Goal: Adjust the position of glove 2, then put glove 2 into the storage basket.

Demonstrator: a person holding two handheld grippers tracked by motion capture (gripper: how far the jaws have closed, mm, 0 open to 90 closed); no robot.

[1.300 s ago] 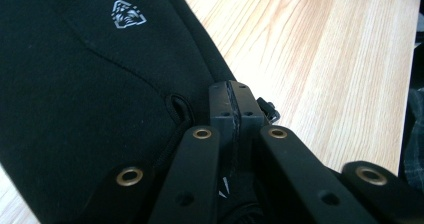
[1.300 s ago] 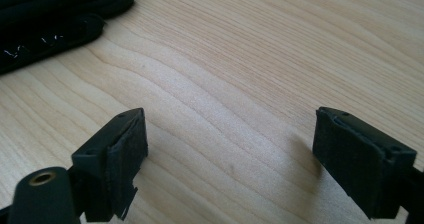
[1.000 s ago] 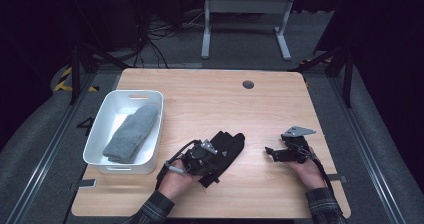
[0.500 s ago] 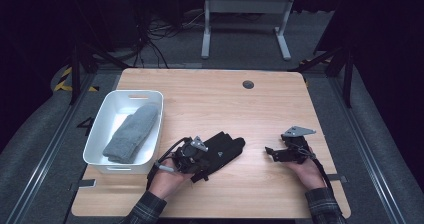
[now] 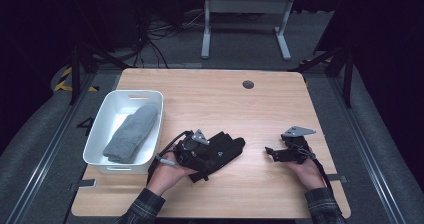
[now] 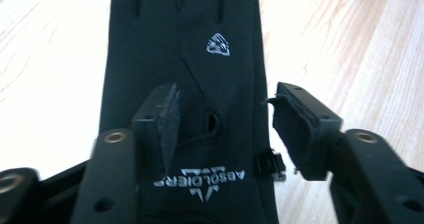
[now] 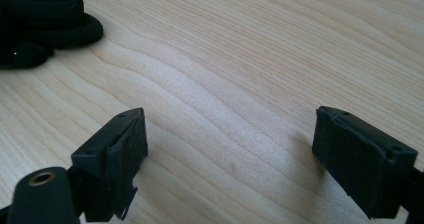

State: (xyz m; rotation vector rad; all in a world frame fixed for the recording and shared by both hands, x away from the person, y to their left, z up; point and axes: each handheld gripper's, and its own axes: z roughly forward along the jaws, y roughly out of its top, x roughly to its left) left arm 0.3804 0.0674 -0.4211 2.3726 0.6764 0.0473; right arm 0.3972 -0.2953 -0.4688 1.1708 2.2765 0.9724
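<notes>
Big wooden table, with a white bin on its left side holding a grey mitten, probably the drop-off spot. The black glove lies flat mid-table, just beside the bin. The left gripper sits over its cuff; its jaws have just been opening, pads off the fabric. The right gripper rests wide open over bare wood, likely just waiting.
</notes>
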